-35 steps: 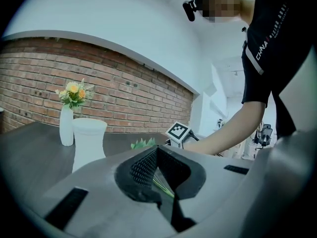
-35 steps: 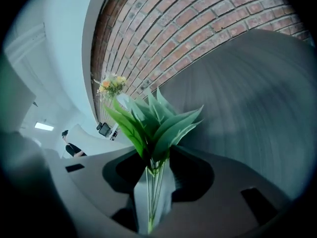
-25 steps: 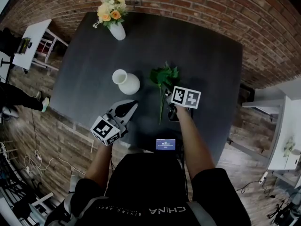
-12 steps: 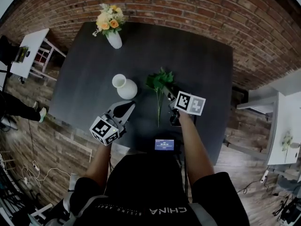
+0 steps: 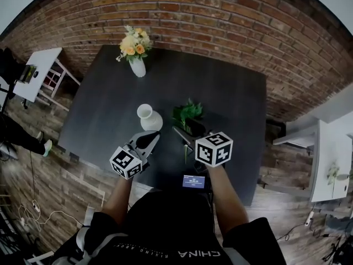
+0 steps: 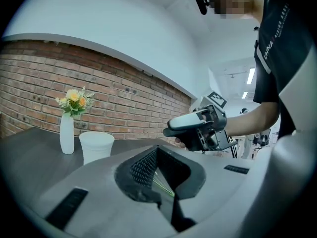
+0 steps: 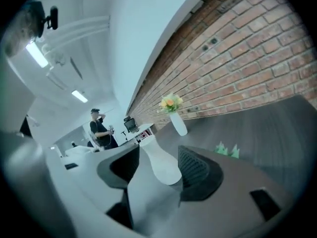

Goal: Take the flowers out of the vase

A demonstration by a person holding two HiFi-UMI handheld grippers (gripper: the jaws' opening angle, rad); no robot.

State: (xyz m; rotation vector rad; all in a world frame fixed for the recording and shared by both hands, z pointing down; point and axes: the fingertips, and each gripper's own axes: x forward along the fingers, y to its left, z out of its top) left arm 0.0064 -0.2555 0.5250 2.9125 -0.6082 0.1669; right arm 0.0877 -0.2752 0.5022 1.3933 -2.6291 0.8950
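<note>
worktop [image 5: 237,93]: dark, and you stand at its near edge. The far edge runs close along the brick wall [image 5: 231,15], and the left and right edges drop to wood floor [image 5: 71,181].
open room: the broadest bare stretch lies ahead and to your right, reaching the right and far edges.
side table [image 5: 41,65]: white, standing off the far-left corner, apart from the worktop.
screen [image 5: 194,181]: small, lying just inside the near edge between your forearms.
white vase [image 5: 149,118]: upright, left of centre.
far vase [image 5: 137,66]: upright with yellow blooms near the far-left corner, well beyond the white vase.
flowers [image 5: 187,114]: the green bunch lies flat on the worktop just right of the white vase, with leaves toward the wall and stem toward you.
left tongs [image 6: 157,151]: pressed together, roughly level, near the white vase but apart from it, with the flowers off to their right. A thin green streak shows at their seam, and you cannot tell what it is.
right tongs [image 7: 159,155]: spread wide and pinching nothing, held up off the worktop over the stem end of the flowers. The white vase shows farther off through their gap, and leaf tips peek out just beyond the right jaw.
</note>
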